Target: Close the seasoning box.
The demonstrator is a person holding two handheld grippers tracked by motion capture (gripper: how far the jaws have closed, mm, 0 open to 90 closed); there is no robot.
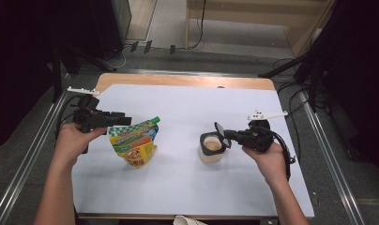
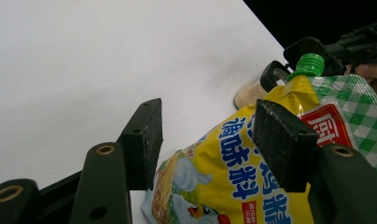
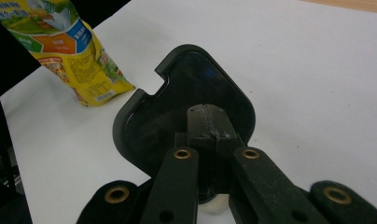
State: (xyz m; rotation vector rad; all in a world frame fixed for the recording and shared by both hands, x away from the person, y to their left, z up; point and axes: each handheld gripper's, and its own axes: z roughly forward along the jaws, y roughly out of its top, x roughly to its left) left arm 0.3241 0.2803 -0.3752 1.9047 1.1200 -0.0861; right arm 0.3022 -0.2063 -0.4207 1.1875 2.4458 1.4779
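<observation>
A yellow seasoning pouch [image 1: 133,143] with a green screw cap [image 1: 155,119] stands tilted on the white sheet, left of centre. My left gripper [image 1: 118,121] is shut on its green-checked top. In the left gripper view the pouch [image 2: 233,177] sits between the two pads and its cap [image 2: 310,63] points away. A small clear jar [image 1: 211,150] of beige powder stands right of centre. Its black flip lid [image 1: 220,130] stands up open, and my right gripper [image 1: 227,133] is shut on it. In the right gripper view the lid [image 3: 177,93] is pinched by the closed jaws [image 3: 207,126].
The white sheet [image 1: 187,187] covers a wooden table [image 1: 178,80] framed by metal rails [image 1: 33,154]. A crumpled white object [image 1: 187,220] lies at the front edge. Cables and dark stands surround the table. The jar [image 2: 249,93] appears beyond the pouch.
</observation>
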